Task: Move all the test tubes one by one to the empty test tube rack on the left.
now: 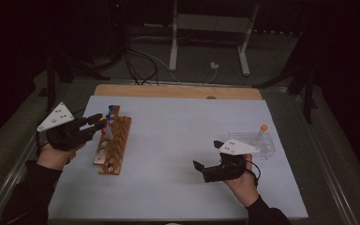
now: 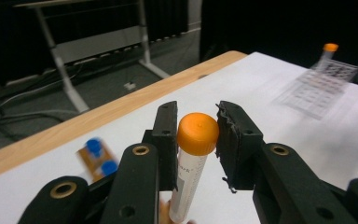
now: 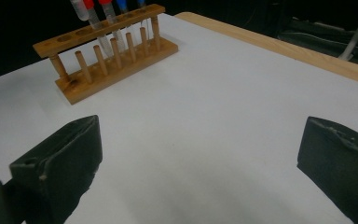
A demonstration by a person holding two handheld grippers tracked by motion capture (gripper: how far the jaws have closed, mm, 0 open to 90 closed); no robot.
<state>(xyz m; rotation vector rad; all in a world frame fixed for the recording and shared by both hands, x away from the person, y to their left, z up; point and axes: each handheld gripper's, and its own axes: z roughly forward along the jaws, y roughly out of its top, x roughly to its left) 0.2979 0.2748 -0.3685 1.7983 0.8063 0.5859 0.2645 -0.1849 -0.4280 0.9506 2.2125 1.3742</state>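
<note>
While the left gripper (image 2: 196,140) clamps an orange-capped tube (image 2: 193,158), the right gripper (image 3: 200,163) sits open and empty. One orange-capped tube already stands in the clear rack (image 1: 255,140). Several remain in the wooden rack (image 1: 115,140).

dim room, lit white tabletop, some motion blur

the high view is dark all round its edges; the white sheet (image 1: 178,154) takes nearly all the light and reads a flat bluish grey, with small soft shadows. in the left gripper view the orange-capped tube (image 2: 193,154) is sharp, while the clear rack (image 2: 319,86) and the wooden rack (image 2: 95,161) smear with blur. in the right gripper view the near black pads (image 3: 67,161) are soft, the tube tops at the upper edge blurred, and the background falls to black.
</note>
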